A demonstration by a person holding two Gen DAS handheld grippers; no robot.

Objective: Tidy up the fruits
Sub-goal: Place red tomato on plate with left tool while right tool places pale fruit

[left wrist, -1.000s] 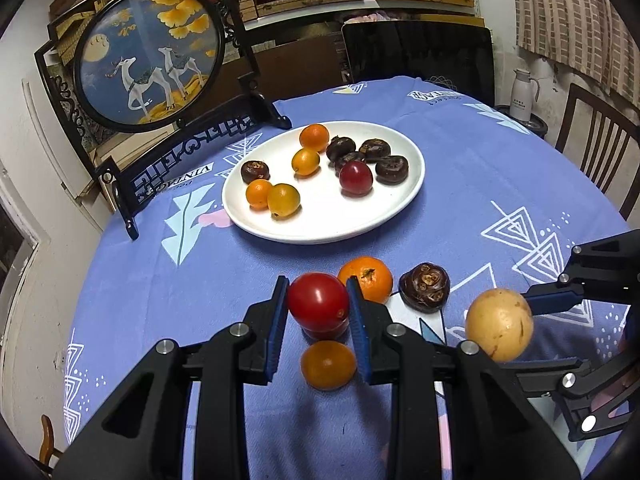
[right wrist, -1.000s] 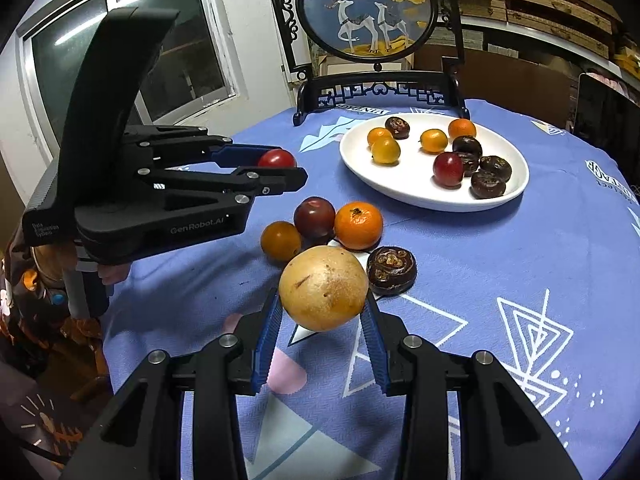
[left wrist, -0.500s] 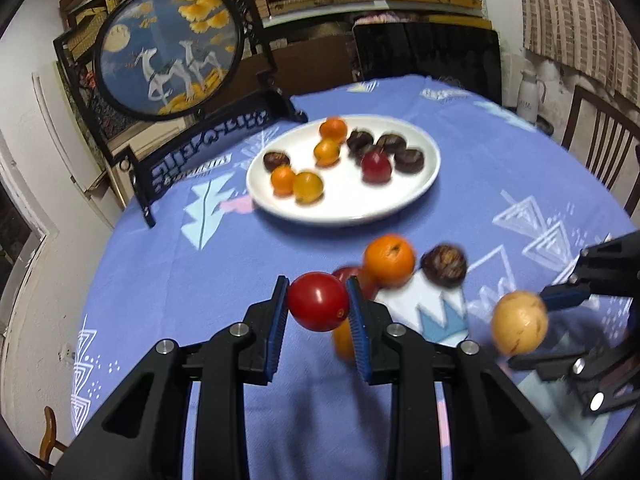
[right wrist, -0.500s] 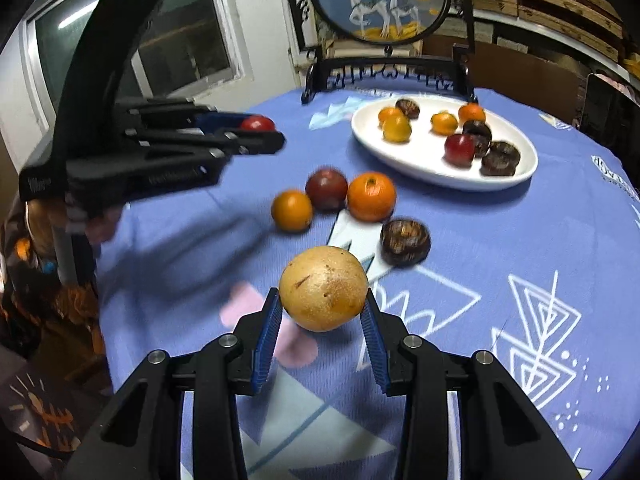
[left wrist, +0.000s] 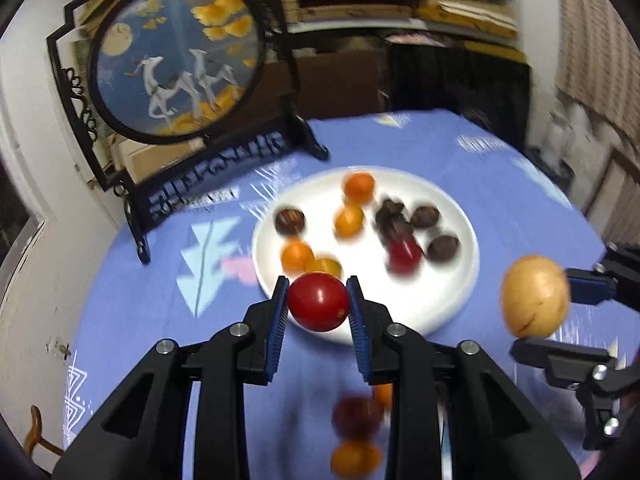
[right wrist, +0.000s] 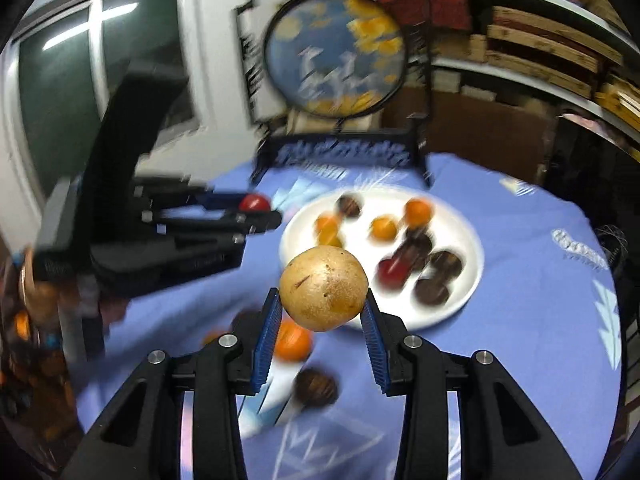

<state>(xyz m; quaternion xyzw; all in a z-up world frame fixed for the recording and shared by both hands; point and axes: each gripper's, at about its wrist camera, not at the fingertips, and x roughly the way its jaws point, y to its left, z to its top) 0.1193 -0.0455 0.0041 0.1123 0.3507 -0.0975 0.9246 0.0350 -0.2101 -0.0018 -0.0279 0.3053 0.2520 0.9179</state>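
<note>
The left gripper has its jaws clenched on a red tomato, which hangs in the air above the near rim of the white plate. The right gripper has its jaws clenched on a yellow-brown round fruit, also lifted, in front of the plate's near edge in the right wrist view; in the left wrist view that fruit sits to the right of the plate.

The plate rests on the counter, which is covered by a blue patterned cloth. On the plate lie several small orange fruits, a red fruit and several dark brown ones; blur hides their finer detail. Nearer than the plate, on the cloth, lie an orange, a dark brown fruit, a dark red fruit and a small orange one, close together and well apart from the plate.

Behind the plate stands a round painted screen in a black frame.
</note>
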